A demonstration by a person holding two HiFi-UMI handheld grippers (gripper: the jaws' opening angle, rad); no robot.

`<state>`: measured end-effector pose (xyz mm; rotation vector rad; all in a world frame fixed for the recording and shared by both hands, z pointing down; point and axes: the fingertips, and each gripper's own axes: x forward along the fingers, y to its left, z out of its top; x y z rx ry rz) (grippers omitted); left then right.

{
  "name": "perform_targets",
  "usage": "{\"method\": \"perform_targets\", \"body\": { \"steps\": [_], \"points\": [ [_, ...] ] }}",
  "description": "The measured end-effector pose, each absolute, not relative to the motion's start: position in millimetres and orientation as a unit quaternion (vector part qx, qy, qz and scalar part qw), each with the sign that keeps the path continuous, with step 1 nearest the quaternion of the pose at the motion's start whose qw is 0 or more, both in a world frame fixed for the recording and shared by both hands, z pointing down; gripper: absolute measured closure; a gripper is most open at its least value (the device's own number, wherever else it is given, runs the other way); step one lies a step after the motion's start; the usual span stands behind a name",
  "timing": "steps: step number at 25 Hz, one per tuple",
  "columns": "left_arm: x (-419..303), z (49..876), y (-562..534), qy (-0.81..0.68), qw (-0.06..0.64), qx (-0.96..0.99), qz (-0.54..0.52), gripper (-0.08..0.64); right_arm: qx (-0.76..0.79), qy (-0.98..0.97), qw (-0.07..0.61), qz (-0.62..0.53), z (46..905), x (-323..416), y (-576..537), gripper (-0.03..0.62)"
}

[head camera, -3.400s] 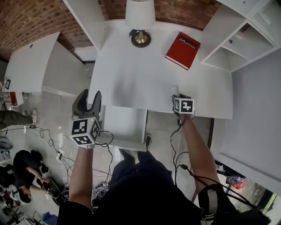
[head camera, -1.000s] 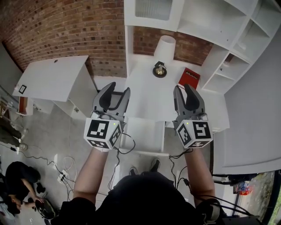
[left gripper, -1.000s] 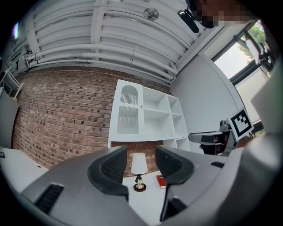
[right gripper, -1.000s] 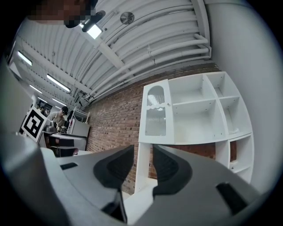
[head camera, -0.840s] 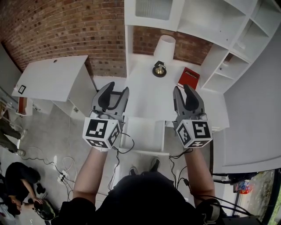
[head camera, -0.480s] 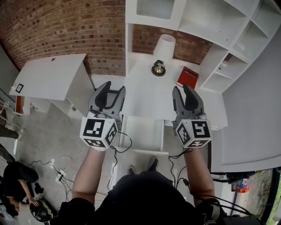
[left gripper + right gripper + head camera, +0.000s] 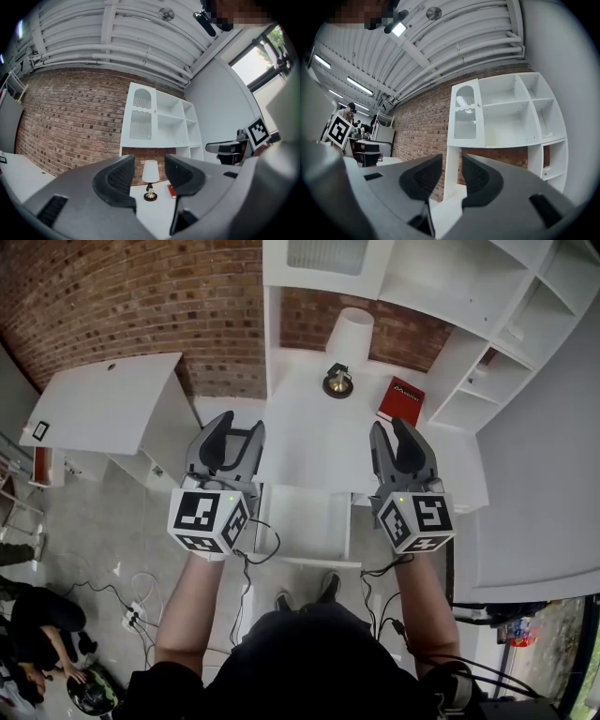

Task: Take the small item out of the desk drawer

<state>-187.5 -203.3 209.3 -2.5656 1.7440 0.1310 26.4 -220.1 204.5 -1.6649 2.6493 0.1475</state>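
Note:
The white desk lies below me. A white drawer stands pulled out from its front edge, and I can make out no small item in it. My left gripper is held level over the desk's left front corner. Its jaws are open with nothing between them, and the left gripper view shows the lamp through the gap of that gripper. My right gripper hovers over the desk's right front, also open and empty. The right gripper view shows brick wall and shelf post between the jaws of that gripper.
A lamp and a red book sit at the back of the desk. White shelving rises at the right and behind. A second white table stands at the left. Cables and a person are on the floor.
Since the earliest frame both grippers have risen in front of me, and the right one has left the desk's front edge. Over the last second they stay almost still.

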Motion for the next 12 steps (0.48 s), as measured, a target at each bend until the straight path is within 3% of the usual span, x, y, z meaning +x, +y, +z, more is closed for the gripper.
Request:
{"method": "perform_targets", "body": {
  "steps": [12],
  "points": [
    [-169.9,216.0,-215.2,0.565,0.012,-0.824,0.036,0.36,-0.53,0.847,0.005,0.044,208.0,47.8,-230.6,0.479]
  ]
}}
